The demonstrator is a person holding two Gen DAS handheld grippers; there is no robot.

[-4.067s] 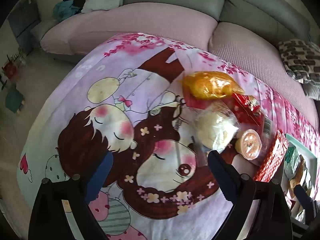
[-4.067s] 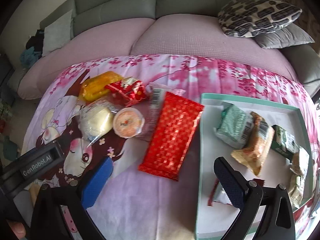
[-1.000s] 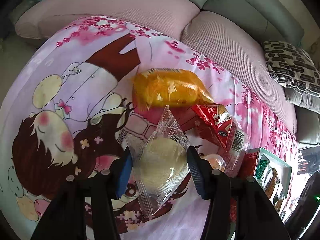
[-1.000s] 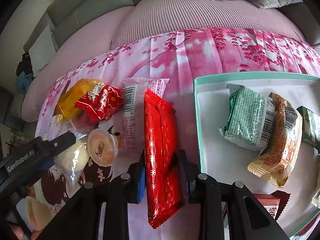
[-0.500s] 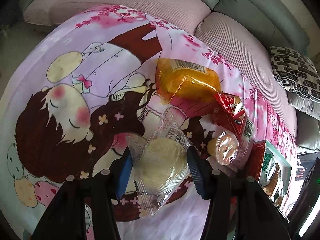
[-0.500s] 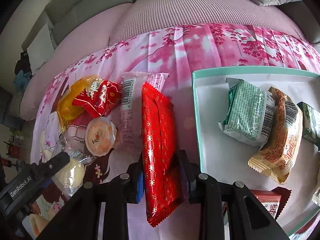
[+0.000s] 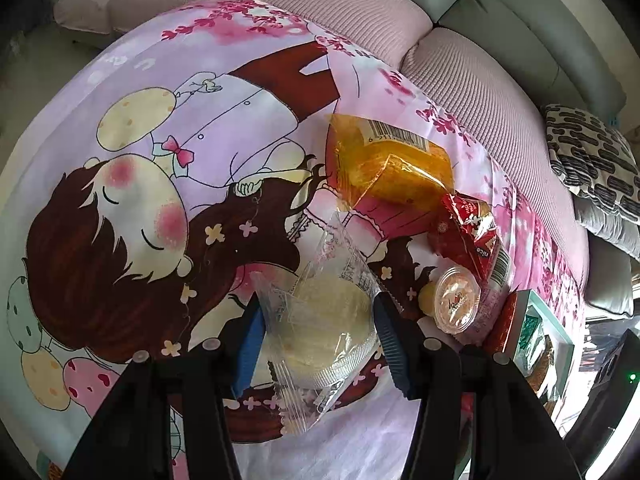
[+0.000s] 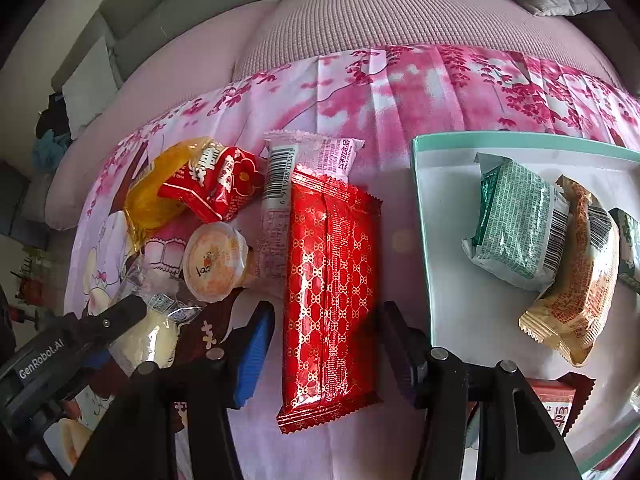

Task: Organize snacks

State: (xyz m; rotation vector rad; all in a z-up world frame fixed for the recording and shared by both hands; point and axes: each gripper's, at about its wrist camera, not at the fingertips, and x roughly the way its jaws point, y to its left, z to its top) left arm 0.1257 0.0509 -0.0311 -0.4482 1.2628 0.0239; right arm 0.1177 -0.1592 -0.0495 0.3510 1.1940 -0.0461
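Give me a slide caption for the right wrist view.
Right tongs opening around a long red snack packet, beside the teal-rimmed tray.

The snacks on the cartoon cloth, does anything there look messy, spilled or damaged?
Nothing is spilled or torn. The loose snacks lie in an overlapping heap: the small red packet rests on the orange bag, and the long red pack covers part of the pink wrapper. The long red pack lies outside the tray, between the right gripper's opening jaws.

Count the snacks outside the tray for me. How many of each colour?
Red: 2, the long red pack and the small red pack
Orange: 2, the orange bag and the jelly cup
Pink: 1, the pink pack
Clear: 1, the clear-wrapped bun
Total: 6
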